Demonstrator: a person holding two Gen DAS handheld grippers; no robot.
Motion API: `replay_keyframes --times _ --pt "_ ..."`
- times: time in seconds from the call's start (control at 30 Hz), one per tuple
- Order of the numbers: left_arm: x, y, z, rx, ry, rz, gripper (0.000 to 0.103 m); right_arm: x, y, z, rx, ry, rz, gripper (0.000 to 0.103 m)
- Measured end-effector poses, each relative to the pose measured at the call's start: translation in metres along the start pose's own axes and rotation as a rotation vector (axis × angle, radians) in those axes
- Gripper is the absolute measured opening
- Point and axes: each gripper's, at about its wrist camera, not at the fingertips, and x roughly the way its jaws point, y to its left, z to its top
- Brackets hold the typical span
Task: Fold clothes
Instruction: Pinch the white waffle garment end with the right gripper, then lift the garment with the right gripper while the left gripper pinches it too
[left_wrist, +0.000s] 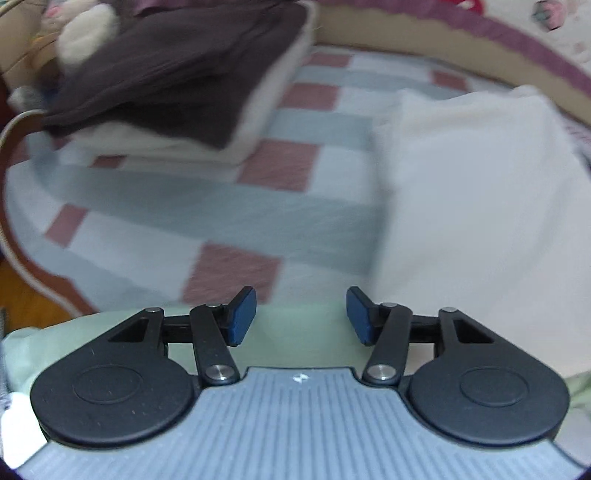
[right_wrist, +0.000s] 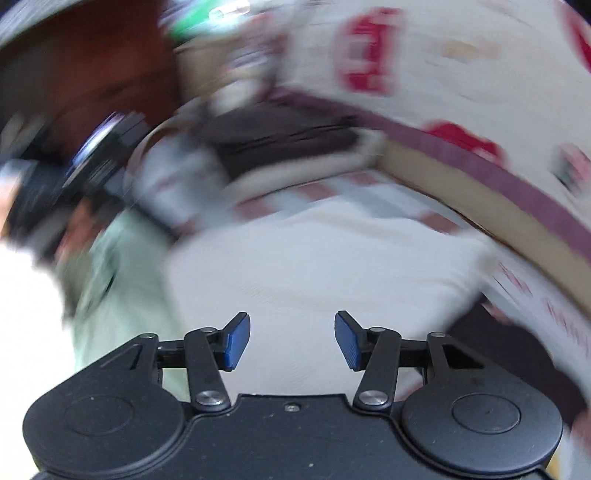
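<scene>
- My left gripper (left_wrist: 301, 315) stands wide open, holding nothing, above pale green cloth (left_wrist: 295, 332)
- My right gripper (right_wrist: 291, 339) gapes empty too, directly over the white folded garment (right_wrist: 314, 273), so it is nearer
- That garment (left_wrist: 472, 206) lies right of my left gripper, long axis running near to far
- Far left, a dark folded stack (left_wrist: 177, 74); no containers in view

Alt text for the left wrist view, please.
Open left hand-held gripper hovers empty over a pale green garment on a pink, grey and white checked quilt. A folded white garment lies right; a dark brown folded garment tops a stack far left.
</scene>
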Motion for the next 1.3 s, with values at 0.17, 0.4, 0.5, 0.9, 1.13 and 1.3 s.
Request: replay_keyframes --times 0.17,0.4,0.5,0.9,1.13,1.3 --pt "-0.020 0.010 0.005 -0.022 -0.133 -0.053 0.053 0.013 0.001 -0.010 -0.073 0.122 0.099 0.056" --pt "-0.041 -0.018 0.008 0.081 -0.239 -0.244 0.055 0.041 0.015 -0.019 -0.334 0.216 0.108 0.072" --pt "-0.036 -0.030 0.006 0.134 -0.205 -0.233 0.055 0.050 0.028 -0.027 -0.653 0.218 0.053 0.073" --pt "-0.076 -0.036 -0.001 0.162 -0.347 -0.670 0.063 0.014 -0.035 0.017 -0.205 -0.020 0.019 0.021" --pt "-0.075 -0.061 -0.002 0.330 -0.357 -0.623 0.068 0.016 -0.067 0.033 -0.083 -0.066 0.038 0.021" --pt "-0.060 -0.089 0.002 0.511 -0.383 -0.470 0.073 0.016 -0.092 0.049 -0.076 -0.063 0.064 0.021"
